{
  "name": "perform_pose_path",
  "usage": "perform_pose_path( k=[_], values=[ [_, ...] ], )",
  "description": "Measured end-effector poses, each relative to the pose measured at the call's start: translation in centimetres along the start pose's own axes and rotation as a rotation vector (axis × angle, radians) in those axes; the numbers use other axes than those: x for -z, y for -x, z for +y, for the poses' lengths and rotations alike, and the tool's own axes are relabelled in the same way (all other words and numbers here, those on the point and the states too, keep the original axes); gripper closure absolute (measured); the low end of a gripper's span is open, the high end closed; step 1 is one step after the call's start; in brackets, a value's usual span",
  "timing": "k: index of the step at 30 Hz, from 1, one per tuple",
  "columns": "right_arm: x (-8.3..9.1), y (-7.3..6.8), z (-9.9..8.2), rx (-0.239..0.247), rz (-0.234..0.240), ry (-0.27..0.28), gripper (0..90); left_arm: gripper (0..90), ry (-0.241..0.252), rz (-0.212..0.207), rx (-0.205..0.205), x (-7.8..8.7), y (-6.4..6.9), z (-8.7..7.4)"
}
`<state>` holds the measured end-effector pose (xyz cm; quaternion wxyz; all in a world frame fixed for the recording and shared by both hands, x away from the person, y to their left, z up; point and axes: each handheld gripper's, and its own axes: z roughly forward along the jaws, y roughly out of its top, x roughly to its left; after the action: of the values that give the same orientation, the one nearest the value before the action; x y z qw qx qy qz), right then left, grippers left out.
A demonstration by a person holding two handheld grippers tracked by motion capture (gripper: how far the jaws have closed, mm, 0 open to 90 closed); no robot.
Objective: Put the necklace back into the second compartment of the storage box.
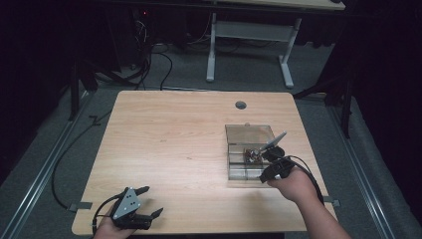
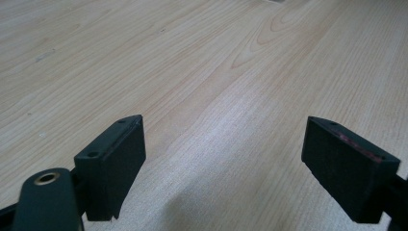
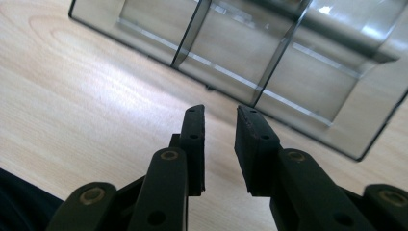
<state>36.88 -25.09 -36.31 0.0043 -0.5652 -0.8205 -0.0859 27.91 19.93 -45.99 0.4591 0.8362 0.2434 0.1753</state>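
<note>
While my right gripper (image 1: 266, 167) sat at the near right edge of the clear compartment box (image 1: 249, 133), the box lay straight ahead of it.

From the right gripper view my gripper's jaws stood a narrow gap apart with nothing between them, pointing at the box's near wall (image 3: 269, 91) just beyond the fingertips, not touching it. The box ran lengthwise away from me on the surface (image 1: 174, 139), its lid (image 1: 247, 131) open at the far end, and a small cluster of dark bits (image 1: 253, 156) sat in a middle compartment, up and to the left of my right gripper; what they were I could not tell. My left gripper (image 1: 149, 201) rested at the near left corner, jaws spread wide and empty, well apart from the box, so I judged the right hand (image 1: 293, 184) the one to reach in.
</note>
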Motion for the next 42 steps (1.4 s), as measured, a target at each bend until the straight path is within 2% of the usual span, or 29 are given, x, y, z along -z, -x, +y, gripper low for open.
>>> perform_pose_path(
  k=[7, 12, 14, 19, 24, 27, 31, 33, 37, 39, 41, 42],
  values=[
    [-1.0, -0.9, -1.4, 0.016, -0.010, 0.005, 68.3, 15.7, -0.002, 0.004, -0.003, 0.0, 0.0, 0.0],
    [-1.8, -1.2, -2.8, 0.011, 0.011, 0.096, 63.2, 15.8, 0.015, 0.016, 0.011, 0.1, 0.0, 0.0],
    [-2.2, -1.4, -3.3, 0.013, 0.005, 0.131, 61.5, 15.8, 0.013, 0.018, 0.015, 0.1, -0.1, 0.0],
    [-3.2, -1.2, -4.8, -0.011, 0.043, 0.266, 57.9, 15.8, 0.005, 0.012, 0.016, 0.0, -0.1, 0.0],
    [-4.1, -1.0, -6.2, 0.027, 0.065, 0.391, 55.5, 15.8, 0.003, 0.017, 0.015, 0.0, -0.1, 0.0],
    [-4.7, -1.1, -7.2, 0.041, 0.072, 0.484, 54.4, 15.8, 0.003, 0.016, 0.017, 0.0, -0.2, 0.0],
    [-5.6, -1.4, -8.2, 0.041, 0.073, 0.599, 53.2, 15.8, 0.007, 0.027, 0.028, 0.0, -0.2, 0.0],
    [-6.2, -1.5, -8.8, 0.037, 0.091, 0.661, 52.8, 15.8, 0.010, 0.034, 0.035, 0.0, -0.2, 0.0],
    [-7.7, -1.5, -10.1, 0.064, 0.064, 0.788, 51.0, 15.8, 0.010, 0.051, 0.041, 0.0, -0.2, 0.0],
    [-8.0, -1.4, -10.4, 0.061, 0.069, 0.817, 50.0, 15.8, 0.012, 0.055, 0.041, 0.0, -0.2, 0.0],
    [-7.9, -1.5, -10.8, 0.070, 0.060, 0.873, 51.7, 15.7, 0.010, 0.055, 0.043, 0.0, -0.2, 0.0],
    [-7.9, -1.5, -10.9, 0.067, 0.051, 0.881, 51.9, 15.8, 0.009, 0.057, 0.044, 0.0, -0.2, 0.0]
  ],
)
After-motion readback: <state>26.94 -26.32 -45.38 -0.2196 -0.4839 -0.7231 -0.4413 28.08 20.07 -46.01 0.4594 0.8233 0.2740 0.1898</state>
